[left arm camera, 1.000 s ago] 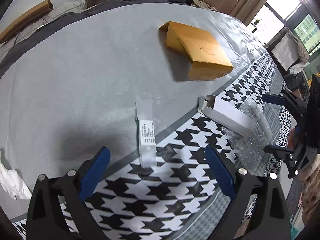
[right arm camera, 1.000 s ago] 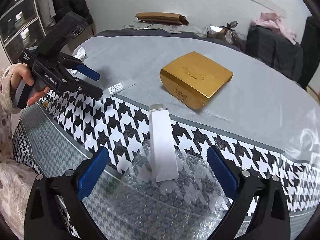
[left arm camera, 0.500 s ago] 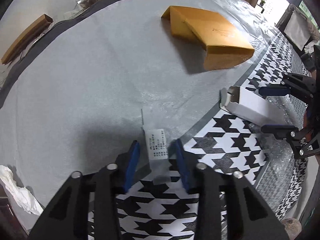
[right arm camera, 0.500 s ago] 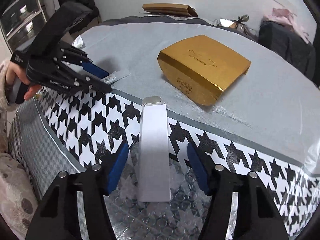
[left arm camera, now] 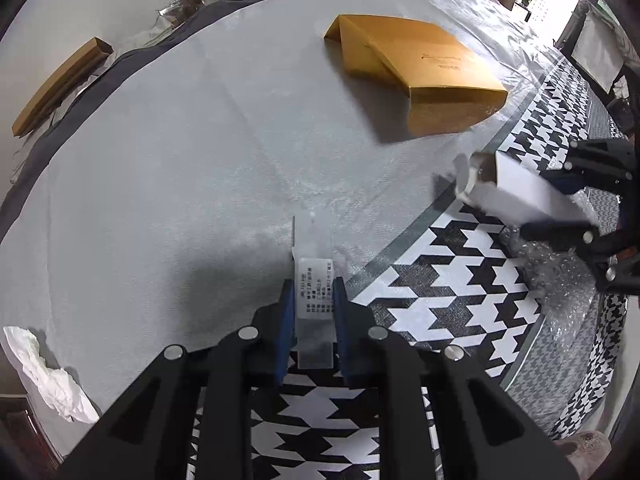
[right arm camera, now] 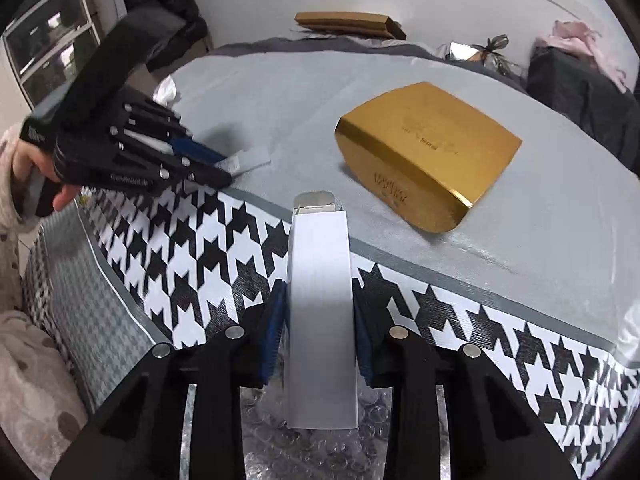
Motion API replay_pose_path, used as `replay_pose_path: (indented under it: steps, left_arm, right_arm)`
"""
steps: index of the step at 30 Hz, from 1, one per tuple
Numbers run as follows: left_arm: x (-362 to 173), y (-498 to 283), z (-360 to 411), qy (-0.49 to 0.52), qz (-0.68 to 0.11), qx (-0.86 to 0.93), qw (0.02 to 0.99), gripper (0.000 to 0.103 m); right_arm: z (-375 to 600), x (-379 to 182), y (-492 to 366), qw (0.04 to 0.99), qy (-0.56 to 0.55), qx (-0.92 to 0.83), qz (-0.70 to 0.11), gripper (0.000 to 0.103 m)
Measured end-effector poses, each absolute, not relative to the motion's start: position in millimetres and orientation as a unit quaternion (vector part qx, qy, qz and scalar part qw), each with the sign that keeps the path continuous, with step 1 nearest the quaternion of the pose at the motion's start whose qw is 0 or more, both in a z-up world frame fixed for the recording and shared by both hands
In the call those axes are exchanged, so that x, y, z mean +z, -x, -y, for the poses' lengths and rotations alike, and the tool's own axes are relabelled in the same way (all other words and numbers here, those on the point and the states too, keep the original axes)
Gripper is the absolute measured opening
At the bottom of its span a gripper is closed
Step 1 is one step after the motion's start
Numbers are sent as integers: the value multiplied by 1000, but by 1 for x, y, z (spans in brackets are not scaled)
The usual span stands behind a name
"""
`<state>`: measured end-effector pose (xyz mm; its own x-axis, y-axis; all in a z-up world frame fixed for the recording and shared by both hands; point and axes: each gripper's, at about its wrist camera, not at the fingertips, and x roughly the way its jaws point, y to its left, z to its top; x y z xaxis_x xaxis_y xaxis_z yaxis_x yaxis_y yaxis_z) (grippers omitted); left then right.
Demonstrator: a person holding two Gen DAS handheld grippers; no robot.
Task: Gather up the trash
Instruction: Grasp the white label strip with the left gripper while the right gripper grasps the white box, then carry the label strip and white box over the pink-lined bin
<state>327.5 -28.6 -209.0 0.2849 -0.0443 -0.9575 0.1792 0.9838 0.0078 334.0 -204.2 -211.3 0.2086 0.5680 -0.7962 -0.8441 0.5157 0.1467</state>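
Left gripper [left arm camera: 313, 308]: jaws closing on clear labelled packet [left arm camera: 315, 292], pads at its edges, bottom centre of frame. Right gripper [right arm camera: 320, 320]: jaws closing on white carton [right arm camera: 321, 312], pads against its sides, lower centre, over bubble wrap [right arm camera: 312, 452]. Neither item binned yet. Left to collect, by my judgement: gold box [right arm camera: 428, 160] upper right, crumpled tissue [left arm camera: 48, 372] lower left, bubble wrap.

Grey table [left arm camera: 168, 168] bears gold box [left arm camera: 420, 72], tissue [left arm camera: 44, 376], bubble wrap [left arm camera: 560, 280].
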Motion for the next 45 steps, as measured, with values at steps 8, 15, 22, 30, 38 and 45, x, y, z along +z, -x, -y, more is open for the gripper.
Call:
replay_pose_path:
  steps: [8, 15, 22, 30, 38, 45]
  left_arm:
    - [-180, -303, 25, -44, -571, -73, 817, 18]
    - [-151, -271, 17, -56, -558, -81, 824, 18]
    - [-117, -234, -8, -49, -529, -80, 843, 18]
    - [-79, -175, -58, -38, -498, -65, 864, 18]
    - [-62, -122, -129, -2, -478, -22, 878, 18]
    - [-62, -82, -195, 19, -478, 12, 878, 18]
  right_arm:
    - [217, -185, -314, 778, 153, 455, -406, 30]
    - [218, -164, -282, 780, 158, 453, -401, 30]
    - [210, -134, -258, 781, 176, 453, -391, 30]
    - [174, -103, -226, 785, 172, 464, -372, 30]
    - [111, -87, -200, 759, 209, 496, -366, 30]
    - [44, -71, -177, 736, 243, 528, -348, 30]
